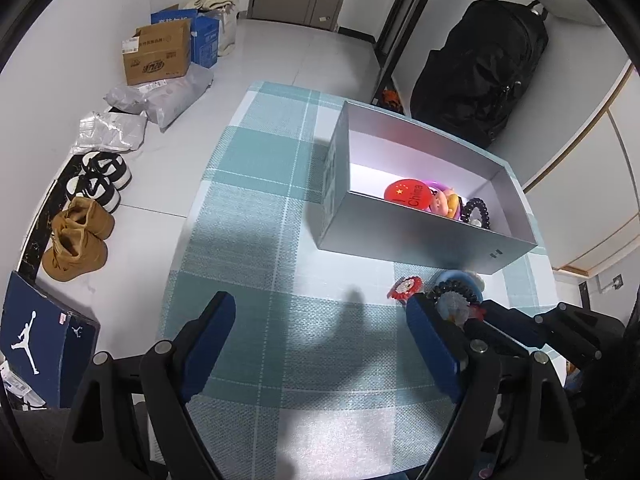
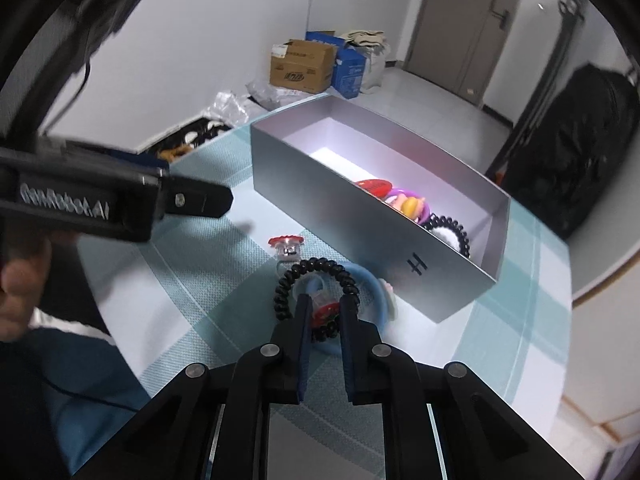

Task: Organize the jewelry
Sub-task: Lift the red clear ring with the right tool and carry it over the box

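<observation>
A silver box (image 1: 424, 236) (image 2: 340, 216) stands on the checked tablecloth (image 1: 256, 208). It holds a red badge (image 1: 408, 194), a small doll, a purple ring and a black coil hair tie (image 1: 476, 210). In front of the box lie a red flower ring (image 2: 286, 246) (image 1: 404, 288), a black coil hair tie (image 2: 288, 280) and a blue bangle (image 2: 372, 284). My right gripper (image 2: 324, 304) is down inside that coil, its narrow jaws shut on a small red and clear trinket (image 2: 325, 309). My left gripper (image 1: 320, 332) hangs open over bare cloth to the left, with nothing between its fingers.
The table's left edge drops to a floor with shoes (image 1: 76, 240), a blue shoe box (image 1: 40, 336), parcels and cardboard boxes (image 1: 158, 54). A black backpack (image 1: 484, 68) stands behind the silver box. A hand (image 2: 20, 280) holds the left gripper.
</observation>
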Available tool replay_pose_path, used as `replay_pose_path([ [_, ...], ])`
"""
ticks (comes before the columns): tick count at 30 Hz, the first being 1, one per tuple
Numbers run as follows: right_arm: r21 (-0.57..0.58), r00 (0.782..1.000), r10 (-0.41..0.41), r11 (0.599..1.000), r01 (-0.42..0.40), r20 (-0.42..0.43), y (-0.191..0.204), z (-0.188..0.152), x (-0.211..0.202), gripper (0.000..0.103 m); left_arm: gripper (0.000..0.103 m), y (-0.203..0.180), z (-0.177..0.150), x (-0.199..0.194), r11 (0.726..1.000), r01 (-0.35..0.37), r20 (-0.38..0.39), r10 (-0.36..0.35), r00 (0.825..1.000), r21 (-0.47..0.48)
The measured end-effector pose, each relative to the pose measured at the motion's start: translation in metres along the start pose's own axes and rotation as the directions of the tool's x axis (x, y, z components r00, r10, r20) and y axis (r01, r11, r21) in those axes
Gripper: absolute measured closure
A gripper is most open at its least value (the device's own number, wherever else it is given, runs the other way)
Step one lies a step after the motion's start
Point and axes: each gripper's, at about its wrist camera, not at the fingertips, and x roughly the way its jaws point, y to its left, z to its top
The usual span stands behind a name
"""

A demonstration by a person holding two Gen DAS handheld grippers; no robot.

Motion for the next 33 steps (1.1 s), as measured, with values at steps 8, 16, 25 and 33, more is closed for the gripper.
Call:
replay_pose_path([
  [8,0.189,0.992,0.108,0.975,-0.118,0.060,-0.029,-0.003,-0.019,0.091,0.019,-0.002,0.006,0.011,0.990,0.134,-0.031,-0.135,0.990,-0.051],
  [16,0.345,0.980,0.180,0.917,-0.200,0.091,-0.060,-0.015,-0.030,0.092,0.029,-0.014,0.009,0.023,0.986,0.155,-0.045,-0.158,0.986,-0.055],
  [25,0.443,0.971,0.205,0.865,-0.238,0.121,-0.082,-0.026,-0.038,0.097,0.075,-0.031,0.005,0.030,0.991,0.118,-0.072,-0.114,0.991,0.058],
  [33,0.434,0.966,0.214,0.863,-0.257,0.147,-0.084,-0.023,-0.044,0.097,0.088,-0.034,0.005,0.025,0.987,0.130,-0.088,-0.122,0.989,0.091],
])
